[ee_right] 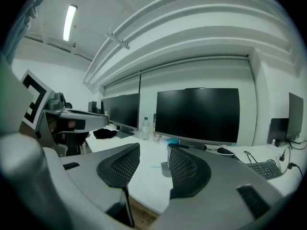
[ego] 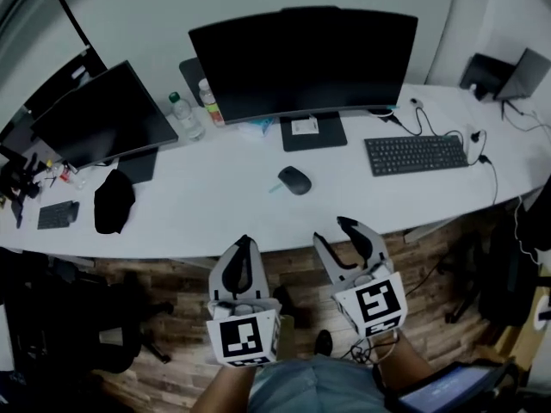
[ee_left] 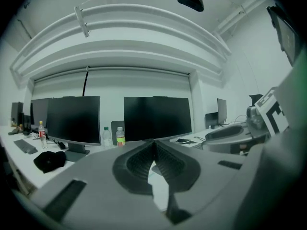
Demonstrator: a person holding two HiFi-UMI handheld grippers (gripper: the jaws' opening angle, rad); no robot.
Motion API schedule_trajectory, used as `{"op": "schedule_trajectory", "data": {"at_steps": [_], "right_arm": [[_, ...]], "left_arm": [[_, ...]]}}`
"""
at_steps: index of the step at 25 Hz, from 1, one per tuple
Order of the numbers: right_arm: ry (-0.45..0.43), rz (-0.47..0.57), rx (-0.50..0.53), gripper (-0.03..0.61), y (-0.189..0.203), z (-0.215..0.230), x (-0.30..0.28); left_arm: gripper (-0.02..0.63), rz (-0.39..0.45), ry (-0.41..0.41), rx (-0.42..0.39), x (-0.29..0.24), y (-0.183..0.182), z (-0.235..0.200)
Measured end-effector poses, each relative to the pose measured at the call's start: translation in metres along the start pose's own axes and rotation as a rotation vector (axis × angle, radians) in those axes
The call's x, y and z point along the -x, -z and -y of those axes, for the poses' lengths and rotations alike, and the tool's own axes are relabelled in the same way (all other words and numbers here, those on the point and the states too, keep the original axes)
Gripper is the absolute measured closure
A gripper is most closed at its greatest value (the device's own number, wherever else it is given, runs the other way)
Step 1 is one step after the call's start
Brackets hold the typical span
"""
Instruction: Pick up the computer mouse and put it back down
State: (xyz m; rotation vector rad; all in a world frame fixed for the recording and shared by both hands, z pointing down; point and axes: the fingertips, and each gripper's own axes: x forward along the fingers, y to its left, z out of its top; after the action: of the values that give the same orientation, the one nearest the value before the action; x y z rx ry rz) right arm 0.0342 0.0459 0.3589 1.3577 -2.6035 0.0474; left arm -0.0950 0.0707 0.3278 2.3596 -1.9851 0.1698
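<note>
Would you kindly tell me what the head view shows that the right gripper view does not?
Only the head view shows the marker cube of the right gripper and the person's lap. Only the right gripper view shows the lit ceiling light. Both show the computer mouse lying on the white desk, the central monitor and the keyboard, with the right tongs apart and empty.
</note>
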Motion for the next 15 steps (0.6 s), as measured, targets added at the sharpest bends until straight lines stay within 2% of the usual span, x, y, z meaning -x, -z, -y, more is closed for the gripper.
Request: {"op": "schedule_trajectory", "data": {"at_steps": [6,15], "right_arm": [[-0.003,-0.041,0.016,0.383,-0.002,0.003,-0.068],[0.023,-0.014,0.052,0.385,-0.04,0.007,-0.134]], "left_arm": [[0.609,-0.008,0.015,0.025,-0.054,0.002,-0.045],[0.609,0.048,0.043,0.036,-0.112,-0.028,-0.094]]}}
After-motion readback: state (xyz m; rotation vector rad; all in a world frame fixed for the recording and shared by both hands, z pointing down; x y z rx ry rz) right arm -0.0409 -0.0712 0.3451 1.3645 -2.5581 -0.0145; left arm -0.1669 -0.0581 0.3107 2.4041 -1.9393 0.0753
